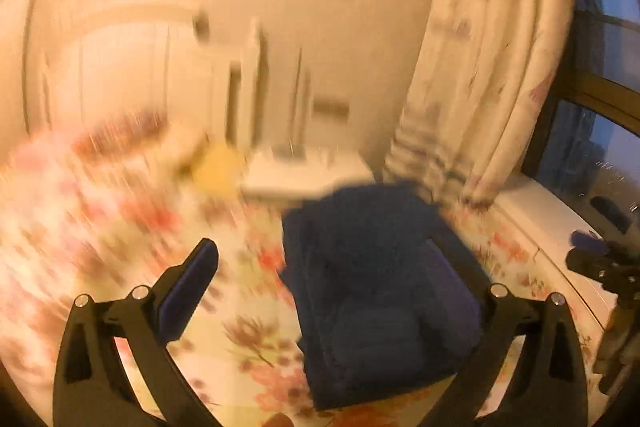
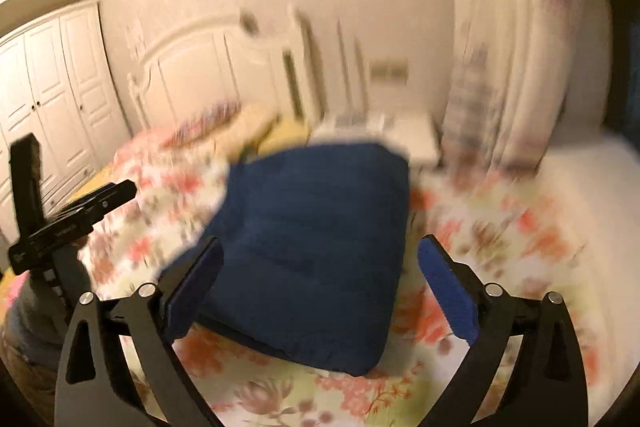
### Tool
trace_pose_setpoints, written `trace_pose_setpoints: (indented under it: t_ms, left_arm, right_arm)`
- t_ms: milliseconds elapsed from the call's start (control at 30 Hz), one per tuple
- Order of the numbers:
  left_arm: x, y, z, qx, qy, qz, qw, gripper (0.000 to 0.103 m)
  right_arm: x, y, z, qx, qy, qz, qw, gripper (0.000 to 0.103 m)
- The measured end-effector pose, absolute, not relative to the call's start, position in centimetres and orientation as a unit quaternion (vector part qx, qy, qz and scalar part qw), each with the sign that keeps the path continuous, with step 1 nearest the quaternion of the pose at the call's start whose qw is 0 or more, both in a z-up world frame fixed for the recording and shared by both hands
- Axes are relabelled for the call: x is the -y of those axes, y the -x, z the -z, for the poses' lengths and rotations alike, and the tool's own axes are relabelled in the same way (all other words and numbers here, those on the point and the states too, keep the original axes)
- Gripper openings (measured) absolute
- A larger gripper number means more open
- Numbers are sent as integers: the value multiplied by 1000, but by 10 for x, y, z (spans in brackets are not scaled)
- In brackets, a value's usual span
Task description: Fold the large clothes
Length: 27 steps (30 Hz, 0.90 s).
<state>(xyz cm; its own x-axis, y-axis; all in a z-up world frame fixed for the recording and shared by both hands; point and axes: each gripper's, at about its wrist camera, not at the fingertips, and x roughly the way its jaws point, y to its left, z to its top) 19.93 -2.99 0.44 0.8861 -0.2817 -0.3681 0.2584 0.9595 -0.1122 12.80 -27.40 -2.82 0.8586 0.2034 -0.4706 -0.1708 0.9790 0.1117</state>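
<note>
A dark blue garment (image 1: 380, 291) lies folded into a thick rectangle on the flowered bedspread (image 1: 224, 339). My left gripper (image 1: 332, 291) is open above it; its right finger overlaps the garment's right edge. The garment also shows in the right wrist view (image 2: 316, 251). My right gripper (image 2: 320, 291) is open above the garment's near end, holding nothing. Both views are blurred by motion.
The right gripper's body (image 1: 608, 263) shows at the left view's right edge; the left gripper's body (image 2: 68, 223) at the right view's left. A white nightstand (image 2: 404, 135), headboard (image 2: 200, 67), wardrobe (image 2: 48, 87) and curtain (image 1: 488, 67) stand behind the bed.
</note>
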Motion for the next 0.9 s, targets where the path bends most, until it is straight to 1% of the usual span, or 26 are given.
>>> trace_pose_setpoints:
  t_ms: [33, 67, 133, 233, 300, 400, 567, 700, 900]
  left_arm:
    - [31, -176, -25, -164, 21, 122, 979, 101]
    - [32, -159, -37, -147, 18, 106, 983, 101]
    - [37, -137, -52, -134, 15, 77, 988, 101]
    - [44, -99, -46, -126, -2, 29, 992, 101]
    - [48, -83, -33, -128, -10, 32, 991, 101]
    - [51, -73, -2, -160, -8, 53, 986, 101]
    - [61, -73, 33, -196, -22, 57, 979, 101]
    - [63, -69, 38, -196, -24, 60, 979, 101]
    - [67, -61, 37, -185, -30, 63, 980, 101]
  right_arm:
    - [270, -108, 13, -219, -31, -90, 971, 98]
    - [266, -92, 3, -194, -31, -88, 976, 98]
    - [259, -61, -8, -162, -30, -98, 982, 98]
    - [249, -25, 0, -137, -17, -109, 984, 98]
    - [246, -4, 20, -123, -18, -103, 987, 98]
    - [248, 0, 52, -140, -30, -97, 985, 98]
    - [245, 0, 72, -158, -37, -85, 983, 98]
    - [240, 3, 73, -155, -17, -75, 985, 98]
    - [239, 6, 75, -157, -17, -77, 984, 98]
